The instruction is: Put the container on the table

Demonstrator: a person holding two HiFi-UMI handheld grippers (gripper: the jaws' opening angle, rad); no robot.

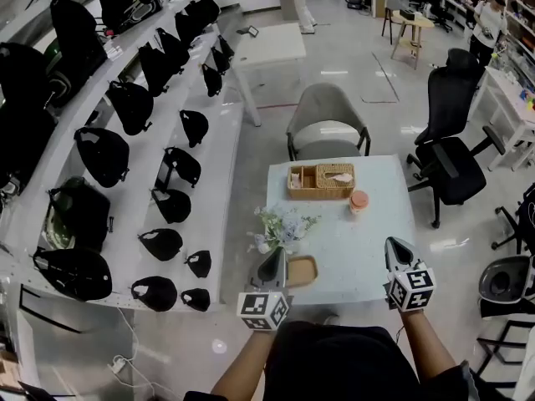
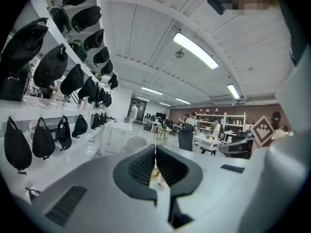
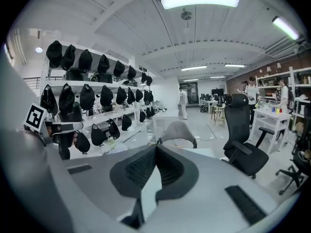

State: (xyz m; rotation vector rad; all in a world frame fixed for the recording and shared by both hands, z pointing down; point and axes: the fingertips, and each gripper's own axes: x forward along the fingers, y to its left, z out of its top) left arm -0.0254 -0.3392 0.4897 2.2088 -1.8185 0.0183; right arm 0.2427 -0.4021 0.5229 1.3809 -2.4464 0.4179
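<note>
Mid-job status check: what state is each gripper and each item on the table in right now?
left gripper: shut, empty
right gripper: shut, empty
container: upright on the table, untouched
wicker basket: on the table, open-topped
flowers: upright at the table's left edge
wooden tray: lying flat, nothing seen on it
</note>
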